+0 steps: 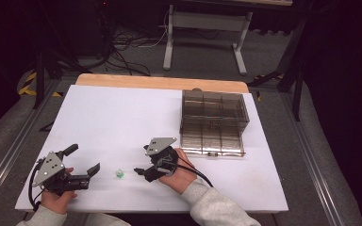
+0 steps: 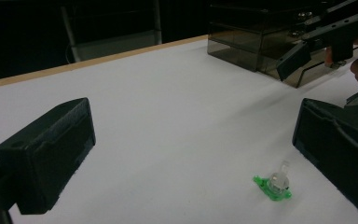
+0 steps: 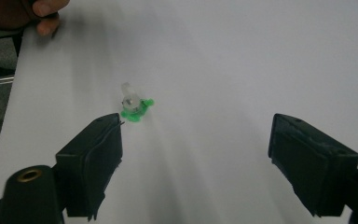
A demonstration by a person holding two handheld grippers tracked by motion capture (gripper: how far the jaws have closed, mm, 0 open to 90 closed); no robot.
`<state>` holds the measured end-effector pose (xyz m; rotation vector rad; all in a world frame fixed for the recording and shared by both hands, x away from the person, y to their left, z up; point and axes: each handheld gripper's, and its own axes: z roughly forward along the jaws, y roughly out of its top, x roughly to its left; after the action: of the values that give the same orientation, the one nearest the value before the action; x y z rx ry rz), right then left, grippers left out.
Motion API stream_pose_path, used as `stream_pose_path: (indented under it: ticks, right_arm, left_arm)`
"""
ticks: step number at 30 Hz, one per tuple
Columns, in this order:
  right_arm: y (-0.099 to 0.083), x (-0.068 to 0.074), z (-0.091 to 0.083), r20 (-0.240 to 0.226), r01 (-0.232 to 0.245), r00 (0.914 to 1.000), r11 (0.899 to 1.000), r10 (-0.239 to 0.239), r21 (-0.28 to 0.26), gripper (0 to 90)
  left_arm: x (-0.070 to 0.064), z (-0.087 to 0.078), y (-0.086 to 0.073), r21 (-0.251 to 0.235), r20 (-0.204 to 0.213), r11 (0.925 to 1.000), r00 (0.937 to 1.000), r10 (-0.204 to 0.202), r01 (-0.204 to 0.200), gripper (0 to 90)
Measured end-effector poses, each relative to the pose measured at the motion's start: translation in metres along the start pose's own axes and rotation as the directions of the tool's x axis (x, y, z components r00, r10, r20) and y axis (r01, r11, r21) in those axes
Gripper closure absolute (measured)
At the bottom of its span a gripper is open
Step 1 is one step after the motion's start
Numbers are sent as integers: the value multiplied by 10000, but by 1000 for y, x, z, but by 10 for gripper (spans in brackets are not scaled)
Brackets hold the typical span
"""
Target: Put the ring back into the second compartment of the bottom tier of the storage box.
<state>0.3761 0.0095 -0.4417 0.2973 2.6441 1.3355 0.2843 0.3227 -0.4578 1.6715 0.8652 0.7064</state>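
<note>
A small green part with a clear knob (image 1: 119, 174) lies on the white table (image 1: 122, 117) near its front edge, between the two grippers. My left gripper (image 1: 82, 160) is to its left, open and empty. My right gripper (image 1: 142, 161) is to its right, also open and empty. In the left gripper view the part (image 2: 275, 184) sits low on the right, close to the right jaw of the open left gripper (image 2: 191, 154). In the right gripper view the part (image 3: 133, 105) lies just beyond the left jaw tip of the open right gripper (image 3: 198, 163).
A smoky clear drawer box (image 1: 214, 117) stands at the back right of the table, its lowest drawer (image 1: 212, 145) pulled out toward me. It appears in the left gripper view (image 2: 247, 37) behind the right gripper (image 2: 317, 42). A desk frame (image 1: 207, 33) stands beyond the table.
</note>
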Motion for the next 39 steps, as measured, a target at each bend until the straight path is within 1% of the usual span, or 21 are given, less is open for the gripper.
stream_pose_path:
  ticks: [8,13,25,30,39]
  right_arm:
    - [0,1,6,-48,50,10000,9999,-49,125,184]
    - [1,2,10,-76,116,9999,9999,-115,127,207]
    - [1,7,29,-515,147,9986,9996,-134,252,265]
    - [1,8,35,-654,111,9978,9996,-95,245,288]
    - [5,14,47,-954,256,9952,9991,-223,331,348]
  left_arm:
    - [0,0,0,-12,8,10000,10000,-16,16,3]
    - [0,0,0,-12,7,10000,10000,-21,21,3]
    - [0,-1,-1,-2,-2,10000,10000,-15,15,3]
    - [0,-1,-1,2,7,10000,10000,-4,4,3]
    - [0,-1,-1,9,19,10000,10000,-1,1,3]
